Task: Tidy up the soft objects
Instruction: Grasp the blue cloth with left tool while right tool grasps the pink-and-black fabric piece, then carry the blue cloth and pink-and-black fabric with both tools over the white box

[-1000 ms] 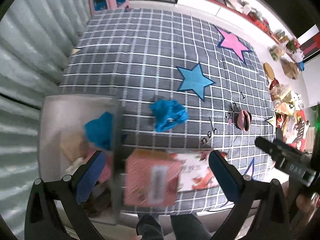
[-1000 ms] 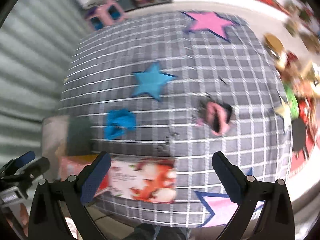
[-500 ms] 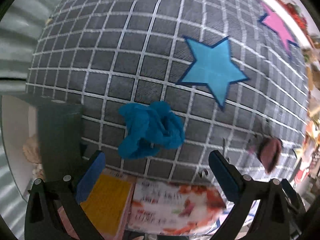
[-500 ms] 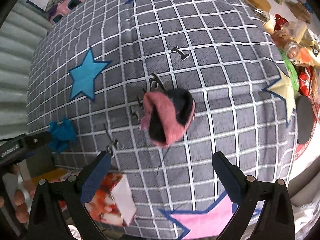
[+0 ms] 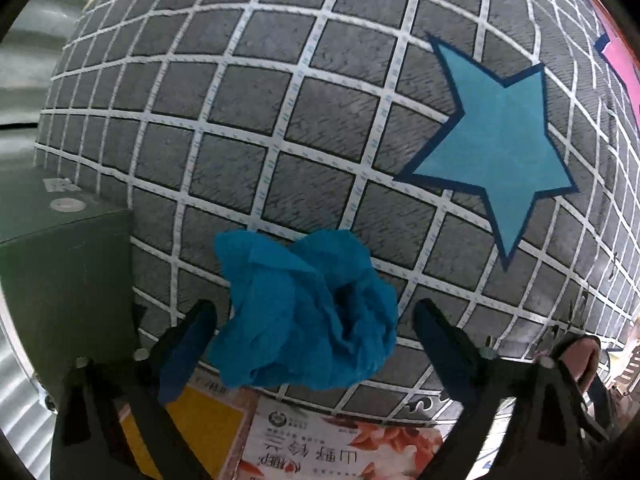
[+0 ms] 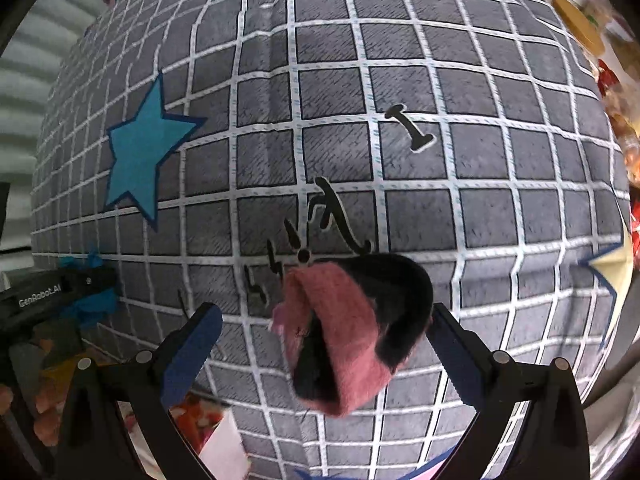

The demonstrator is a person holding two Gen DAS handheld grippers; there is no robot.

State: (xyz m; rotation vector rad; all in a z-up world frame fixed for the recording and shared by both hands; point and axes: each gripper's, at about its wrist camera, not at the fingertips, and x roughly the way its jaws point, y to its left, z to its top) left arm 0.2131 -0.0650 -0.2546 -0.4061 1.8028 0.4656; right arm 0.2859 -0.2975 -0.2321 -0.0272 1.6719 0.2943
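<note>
Closer: left claw (image 5: 312,316) straddles blue cloth (image 5: 304,312) | green box (image 5: 68,272) beside

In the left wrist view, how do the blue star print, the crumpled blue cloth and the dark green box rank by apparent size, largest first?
1. Crumpled blue cloth and blue star print: they look alike, and the cloth lies nearer the camera, so I leave them unranked.
2. Dark green box: seems smaller, but the picture edge and the left tongs hide part of it.

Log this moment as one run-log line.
left hand-held gripper: open, straddling blue crumpled cloth | right hand-held gripper: open, straddling pink-and-black fuzzy item | both items on grid bedsheet, ungrasped
</note>
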